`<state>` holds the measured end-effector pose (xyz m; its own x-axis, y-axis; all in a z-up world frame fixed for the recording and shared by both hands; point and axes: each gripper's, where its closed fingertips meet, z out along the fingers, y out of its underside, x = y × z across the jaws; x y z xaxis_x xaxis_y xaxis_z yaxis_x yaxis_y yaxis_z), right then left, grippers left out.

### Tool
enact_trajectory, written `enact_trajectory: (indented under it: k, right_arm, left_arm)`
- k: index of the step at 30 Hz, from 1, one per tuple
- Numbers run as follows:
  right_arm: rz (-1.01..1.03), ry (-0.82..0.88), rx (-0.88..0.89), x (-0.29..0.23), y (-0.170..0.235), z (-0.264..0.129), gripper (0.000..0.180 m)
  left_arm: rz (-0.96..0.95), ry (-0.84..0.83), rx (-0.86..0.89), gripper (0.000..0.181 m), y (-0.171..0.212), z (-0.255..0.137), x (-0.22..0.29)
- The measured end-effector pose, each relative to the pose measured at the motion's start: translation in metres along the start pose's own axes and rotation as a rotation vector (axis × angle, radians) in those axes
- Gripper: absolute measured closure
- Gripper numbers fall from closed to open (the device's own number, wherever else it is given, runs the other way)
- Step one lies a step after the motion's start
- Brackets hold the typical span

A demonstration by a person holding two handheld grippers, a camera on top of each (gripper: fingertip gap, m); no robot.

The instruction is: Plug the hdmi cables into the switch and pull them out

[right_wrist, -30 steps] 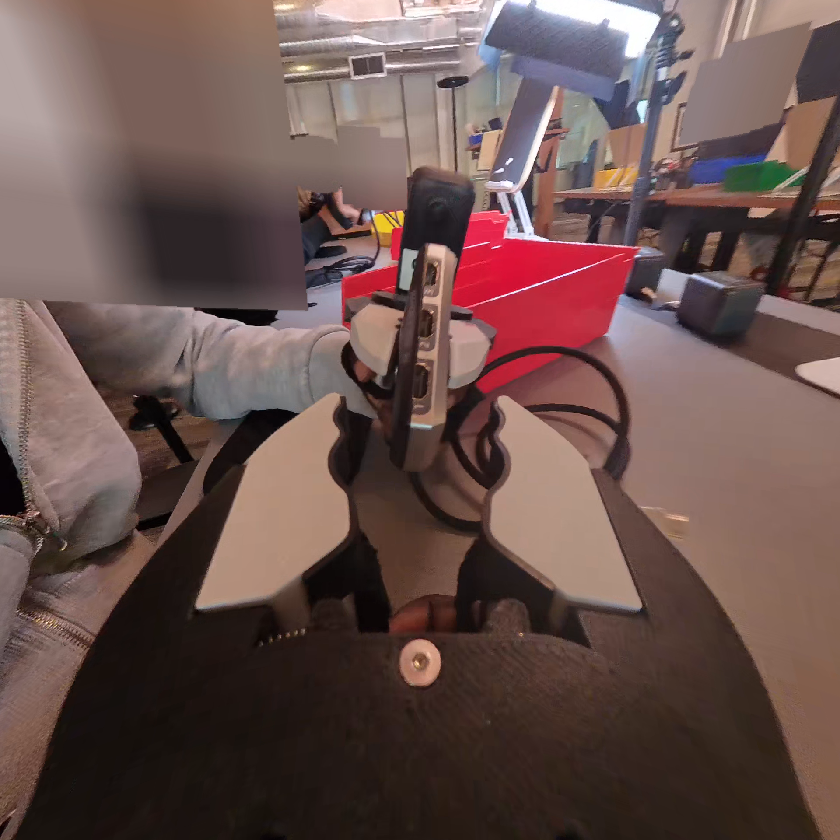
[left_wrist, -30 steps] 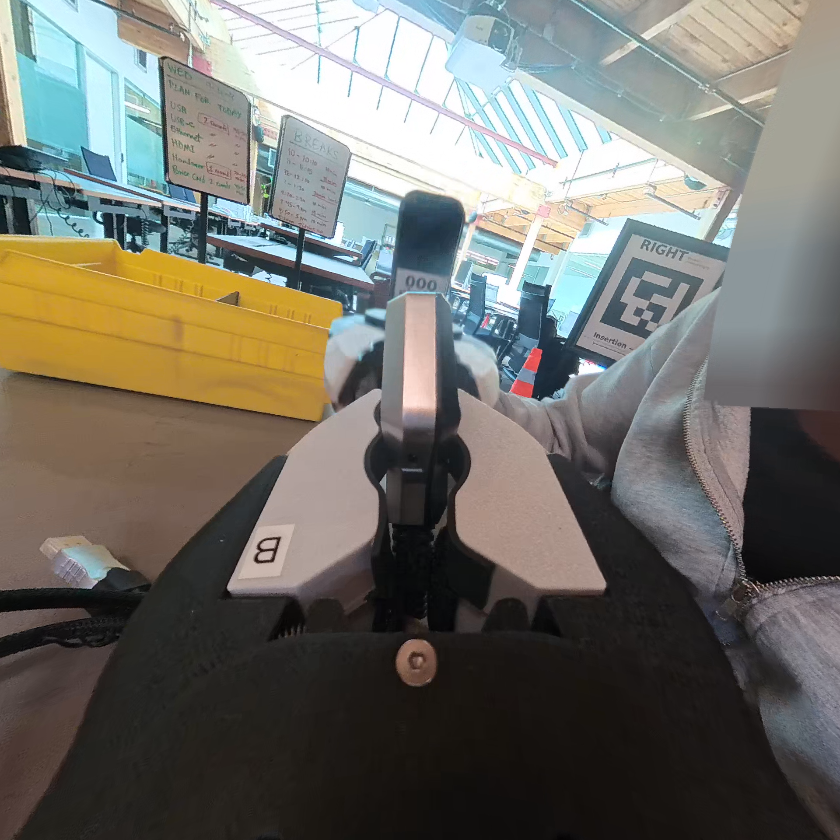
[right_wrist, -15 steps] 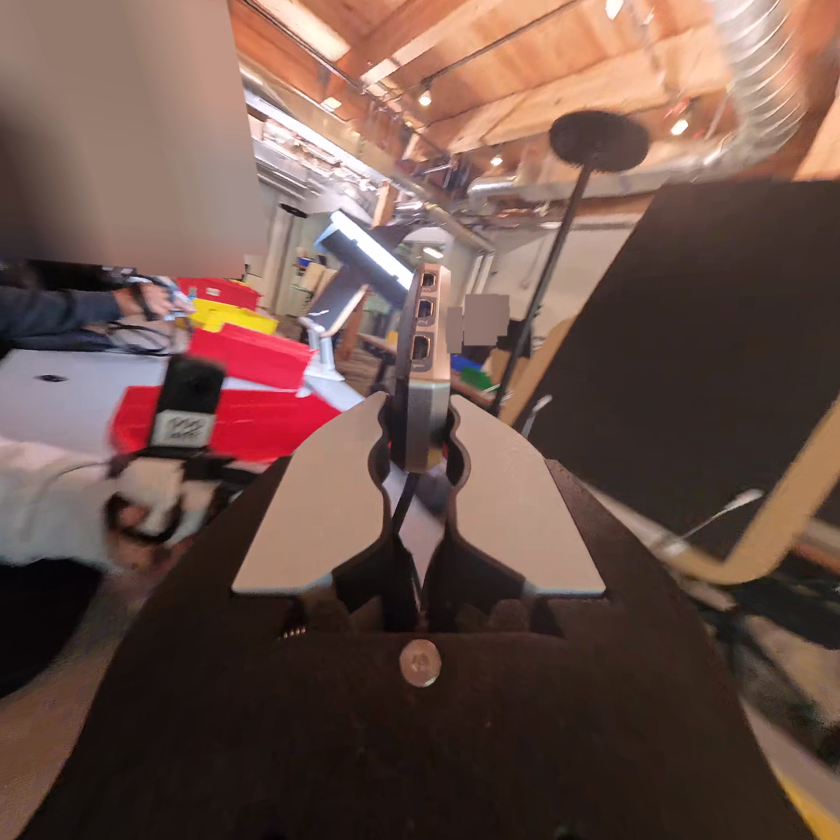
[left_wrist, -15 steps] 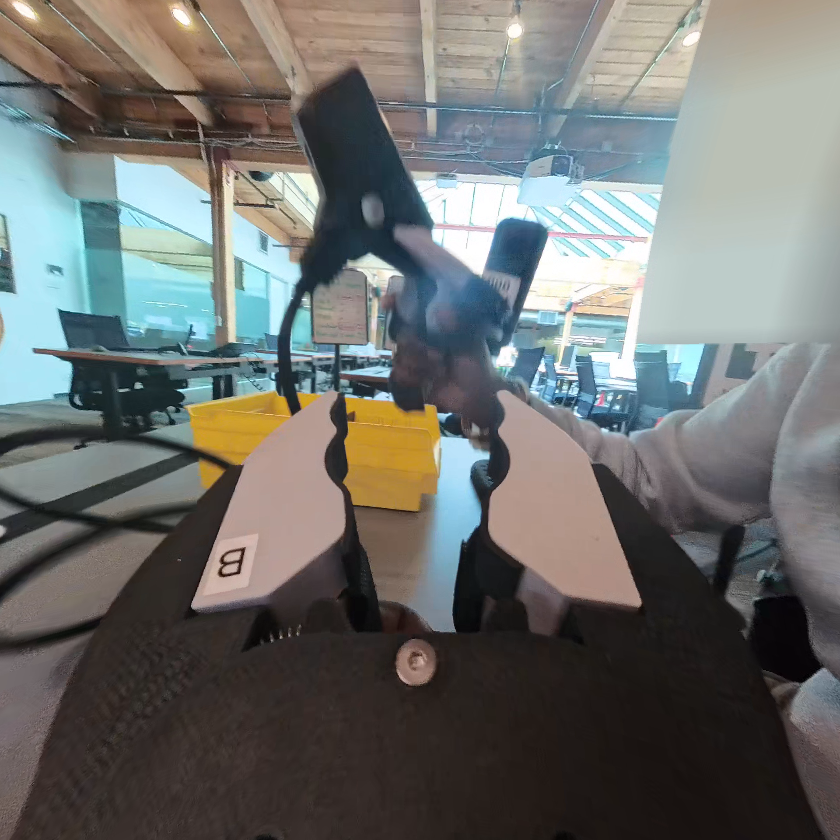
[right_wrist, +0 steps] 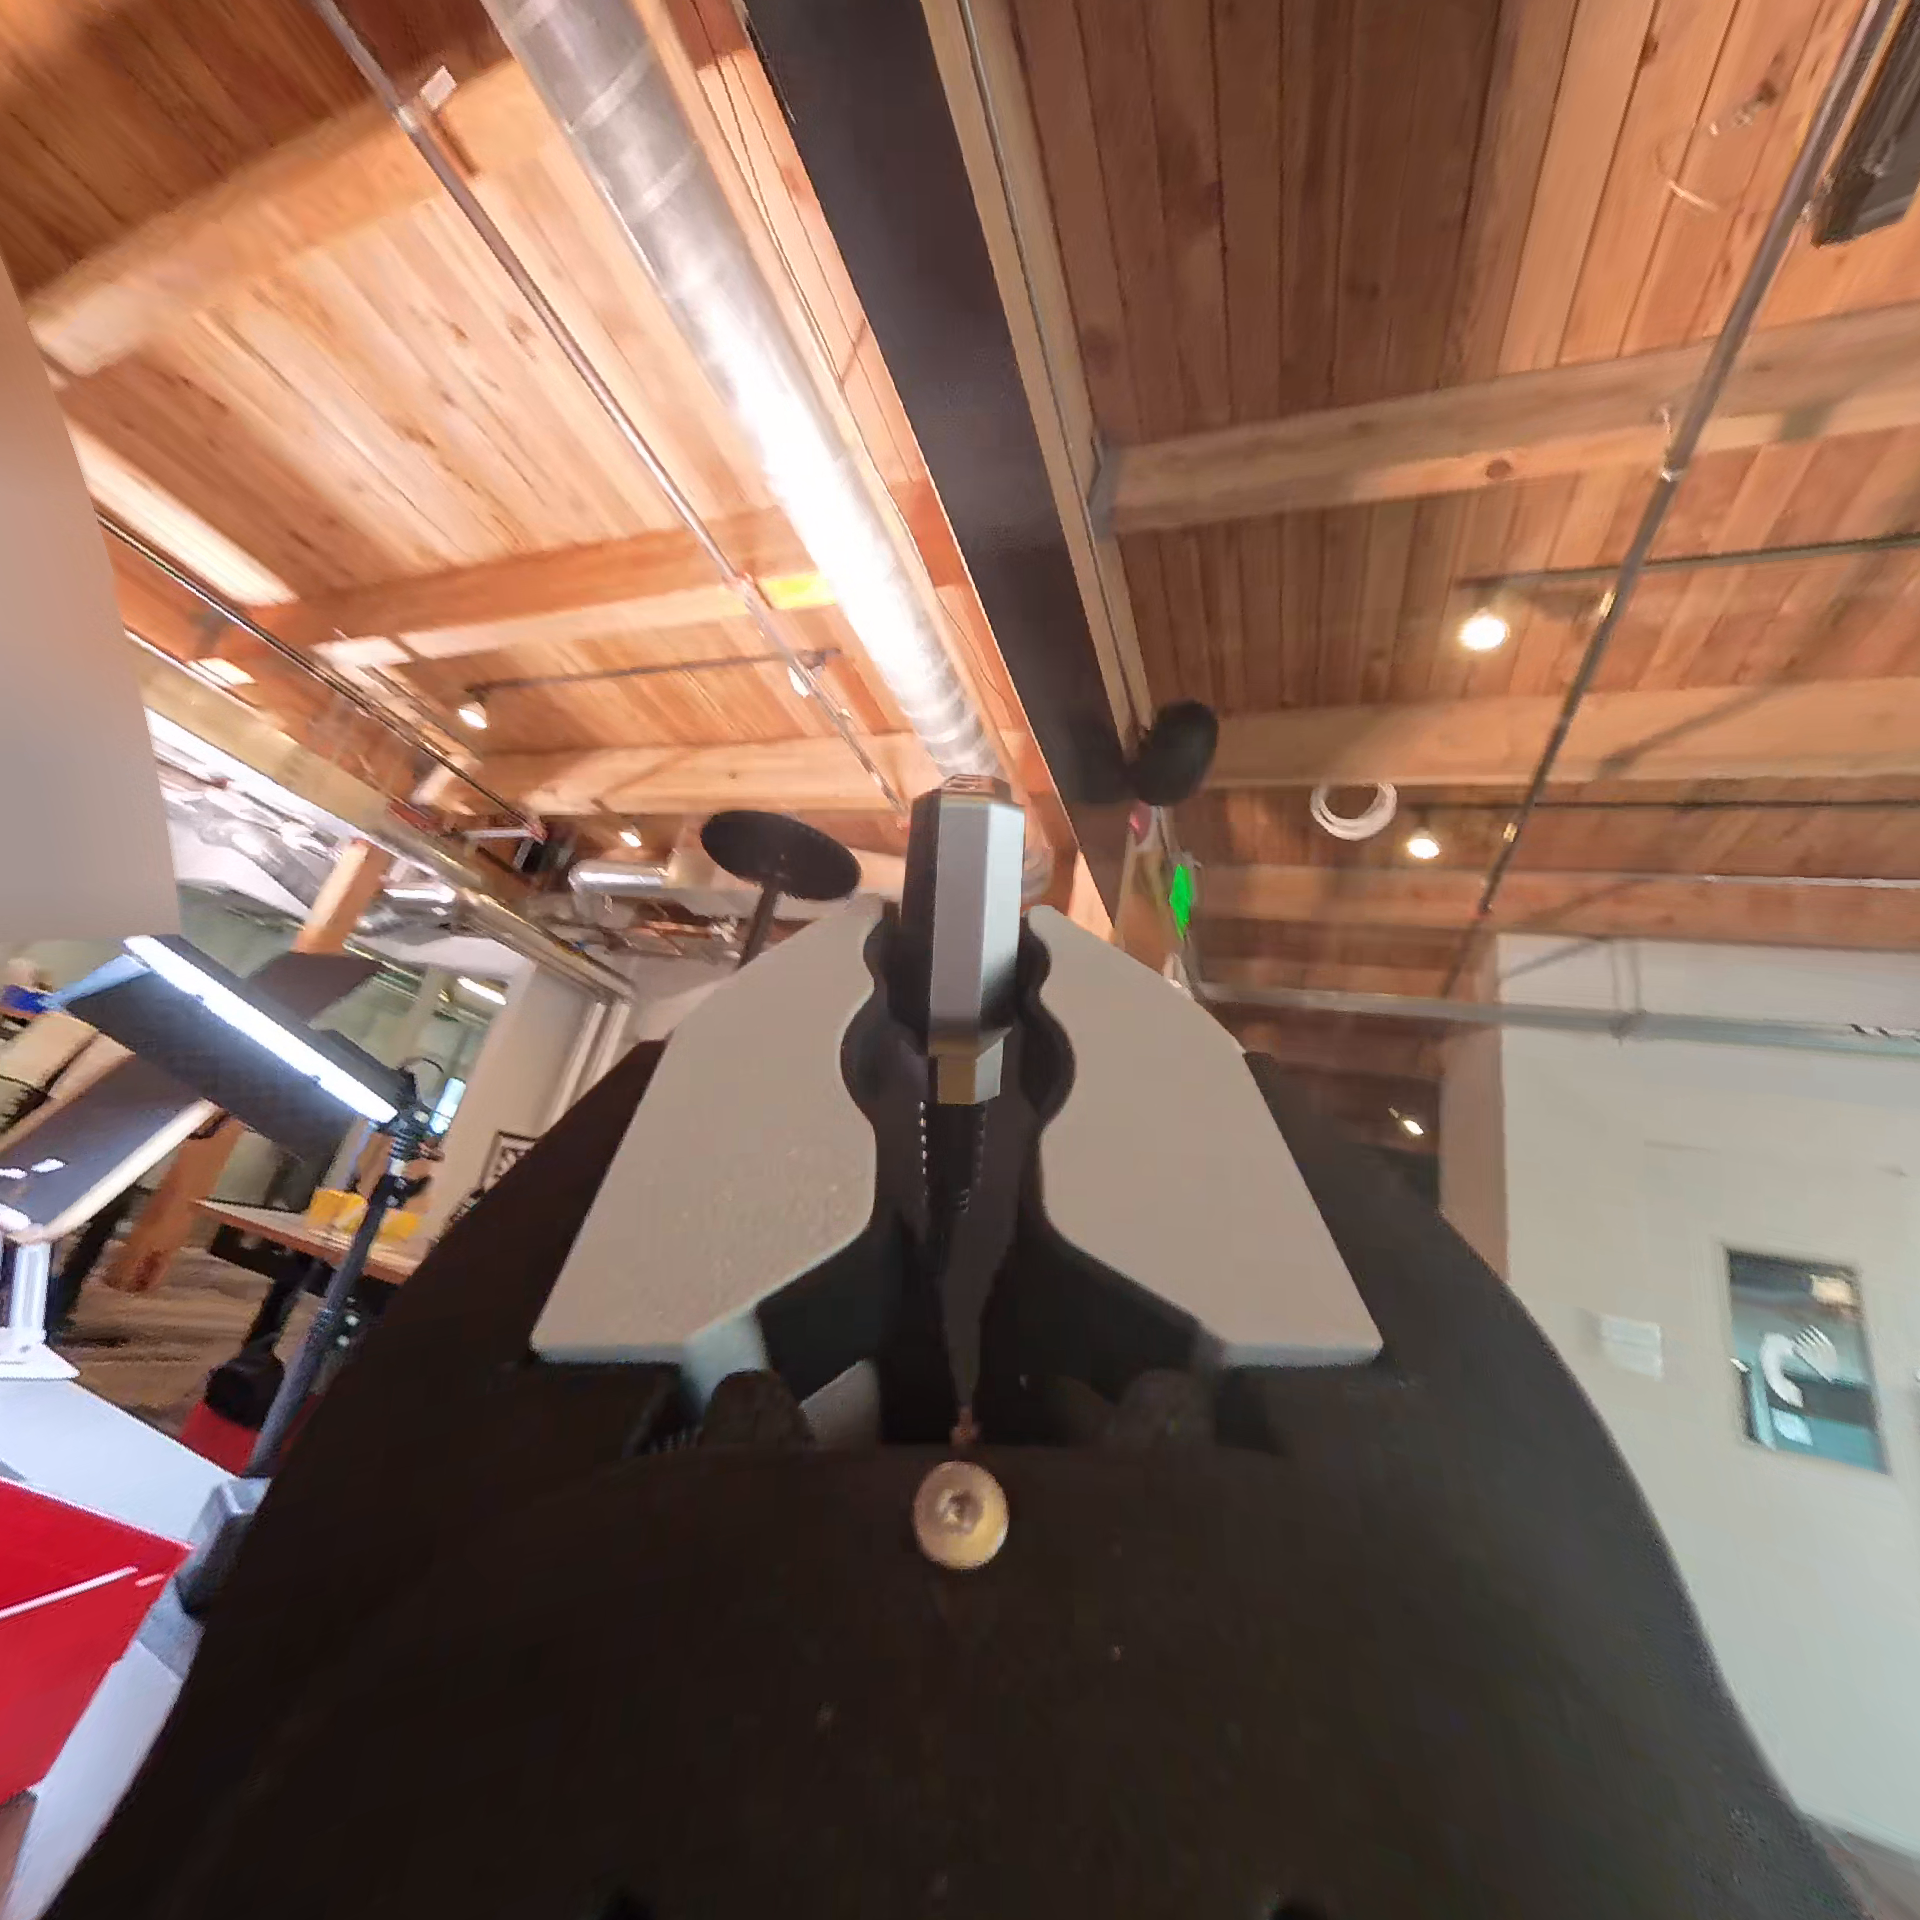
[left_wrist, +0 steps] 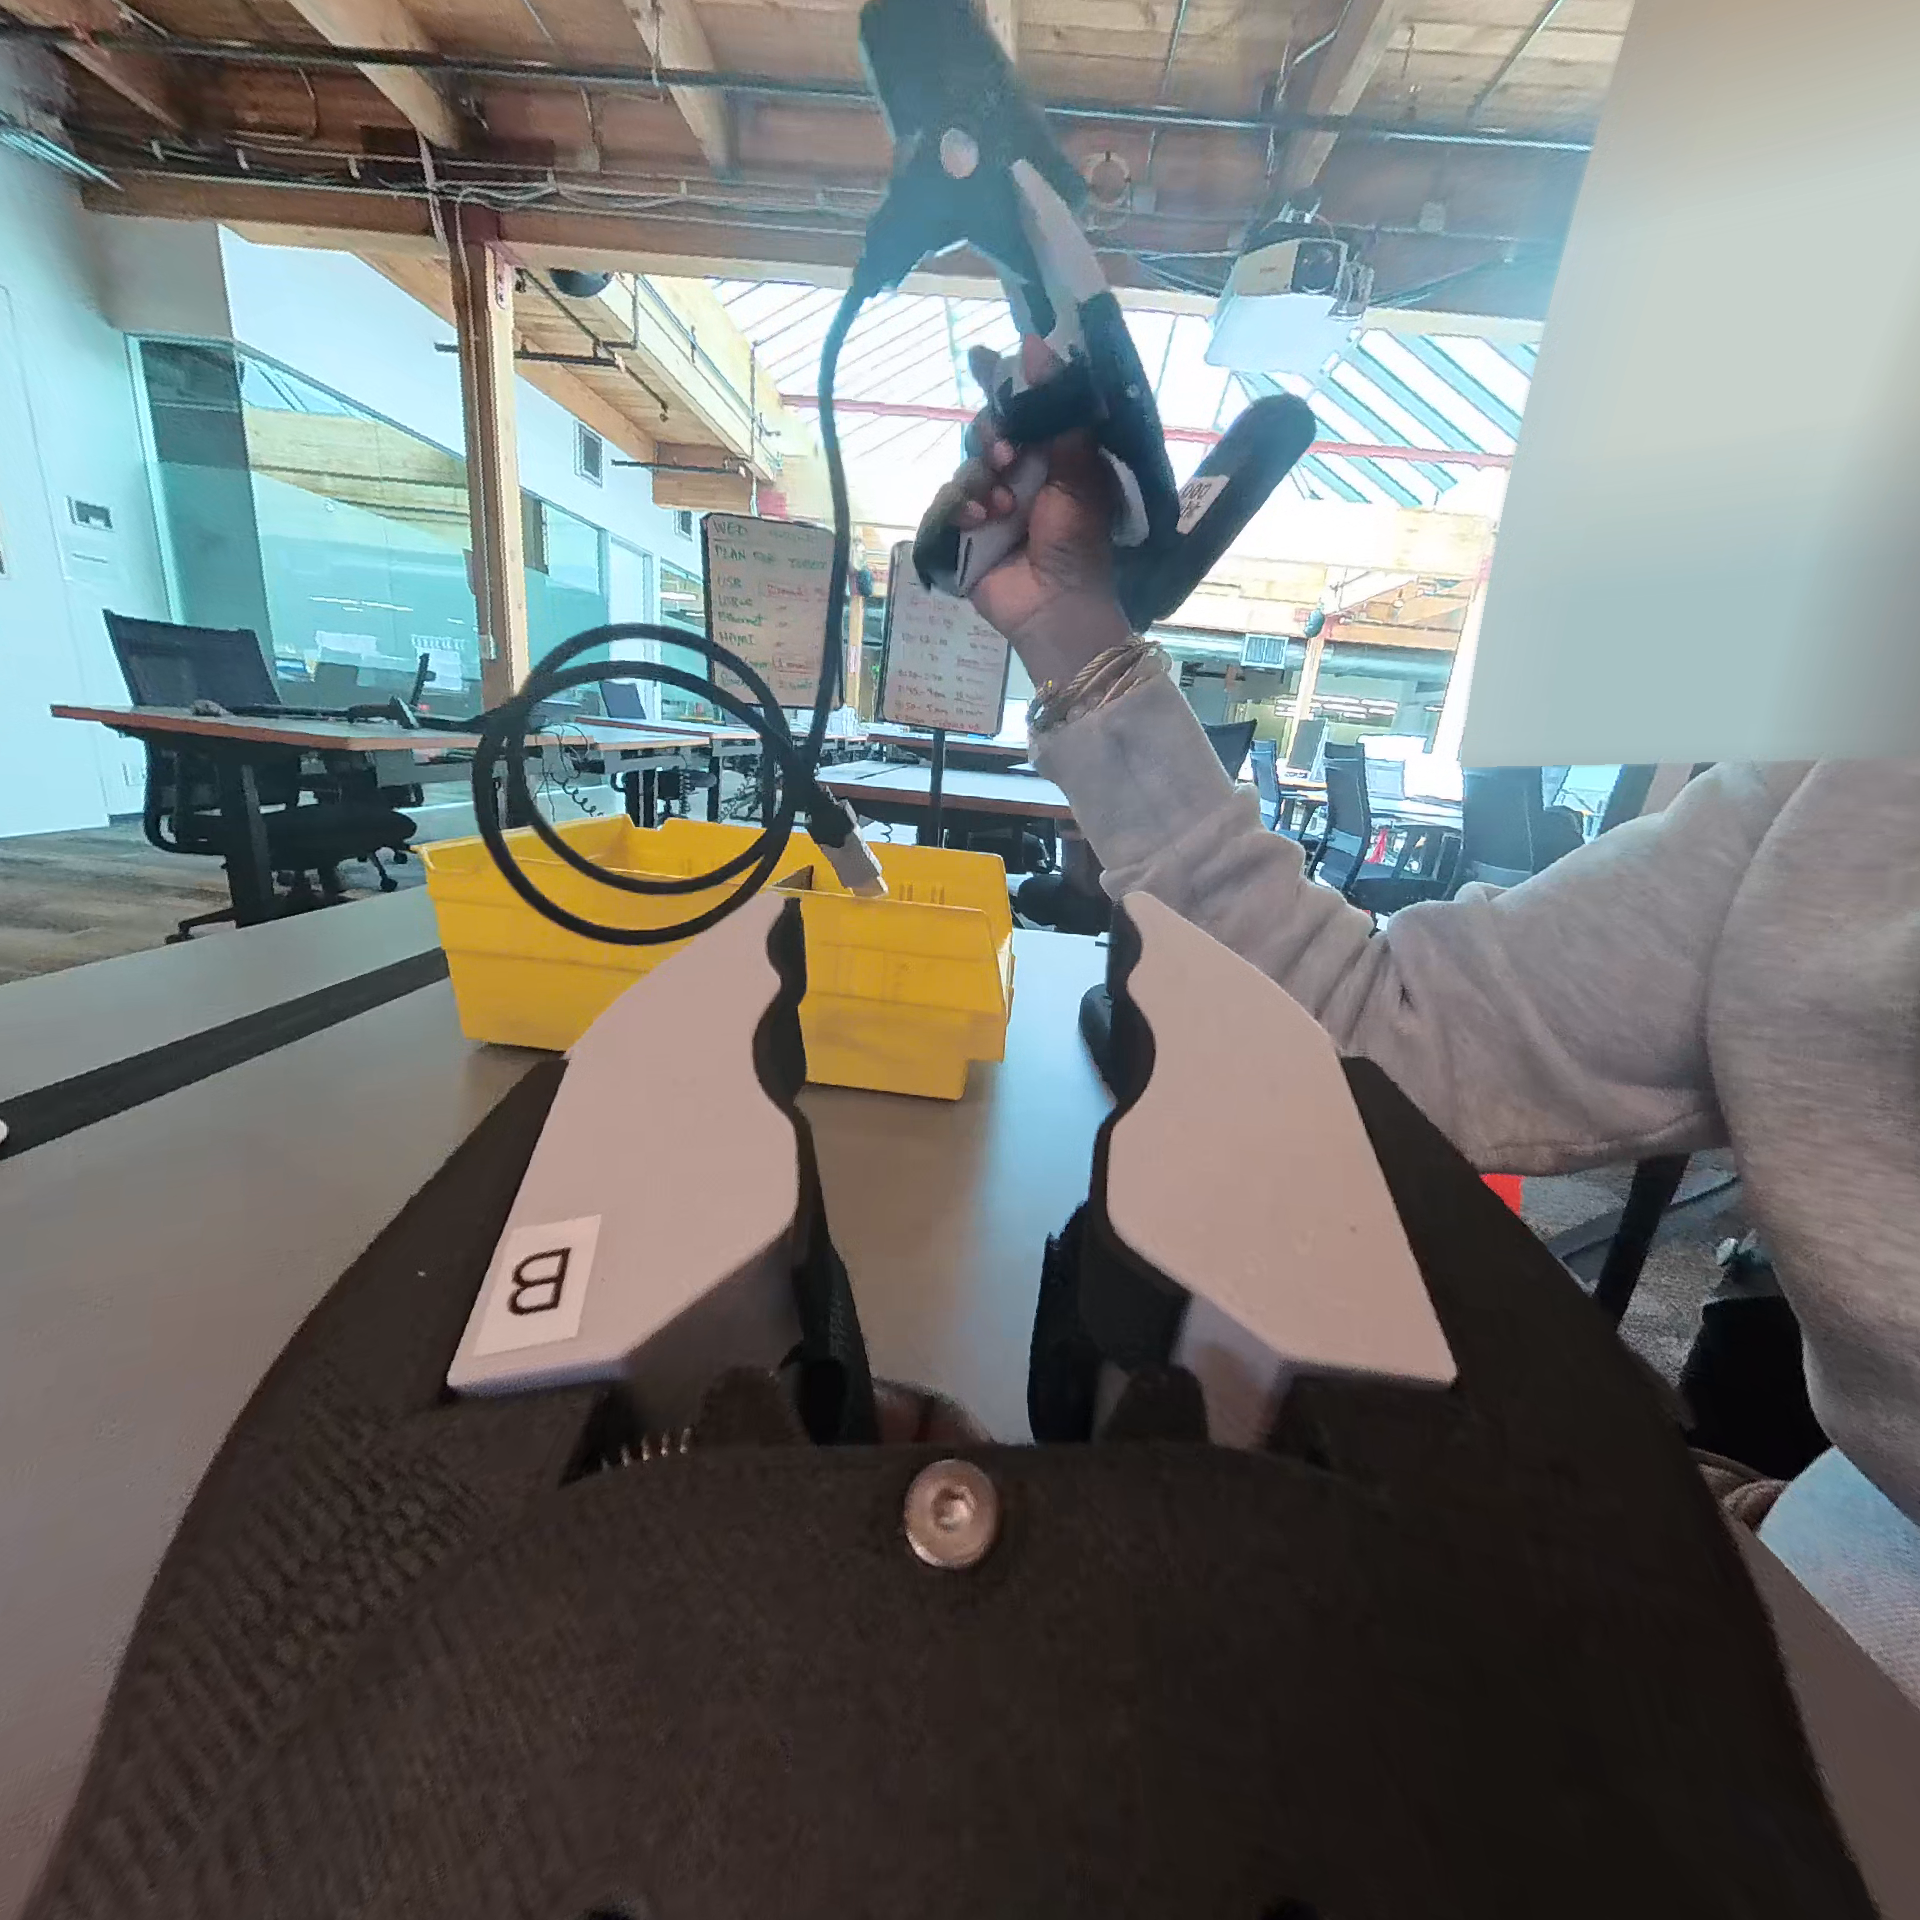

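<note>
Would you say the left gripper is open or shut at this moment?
Open. The left gripper has its fingers spread with bare table visible between them, holding nothing.

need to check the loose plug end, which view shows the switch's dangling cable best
The left wrist view. There the black cable hangs from the raised right claw, loops above the yellow bin, and ends in a free silver plug. The right wrist view shows only the switch clamped in that claw and a short cable stub.
</note>
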<state>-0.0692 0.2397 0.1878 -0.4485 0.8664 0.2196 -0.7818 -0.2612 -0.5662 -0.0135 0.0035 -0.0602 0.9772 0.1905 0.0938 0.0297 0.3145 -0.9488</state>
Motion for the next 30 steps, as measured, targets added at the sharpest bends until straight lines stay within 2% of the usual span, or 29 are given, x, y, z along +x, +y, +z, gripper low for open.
enact_trajectory:
  k: [1, 7, 13, 18, 21, 26, 28, 30]
  right_arm:
    - [0.007, -0.021, 0.024, -0.003, -0.005, 0.0, 0.158]
    - [-0.026, -0.08, 0.054, -0.021, -0.012, 0.023, 0.158]
    - [-0.122, -0.052, 0.043, 0.008, -0.012, 0.068, 0.158]
    - [-0.151, -0.105, 0.032, 0.027, 0.015, 0.09, 0.157]
    - [-0.025, -0.241, 0.018, 0.025, 0.037, 0.096, 0.159]
    - [0.244, -0.456, 0.007, 0.021, 0.065, 0.07, 0.16]
    - [0.359, -0.504, -0.108, 0.021, 0.092, 0.045, 0.16]
    - [0.395, -0.415, -0.31, 0.035, 0.132, 0.016, 0.16]
  left_arm:
    - [-0.001, -0.002, -0.005, 0.126, 0.001, 0.0, -0.001]
    - [0.024, -0.002, -0.046, 0.127, 0.007, 0.001, -0.001]
    - [0.021, 0.008, -0.057, 0.127, 0.009, 0.002, 0.002]
    - [0.029, 0.018, -0.075, 0.128, 0.012, 0.003, 0.004]
    - [0.035, 0.021, -0.086, 0.128, 0.014, 0.003, 0.005]
    - [0.037, 0.02, -0.094, 0.128, 0.015, 0.003, 0.005]
    - [0.035, 0.021, -0.096, 0.128, 0.016, 0.003, 0.005]
    - [0.034, 0.021, -0.097, 0.128, 0.016, 0.003, 0.005]
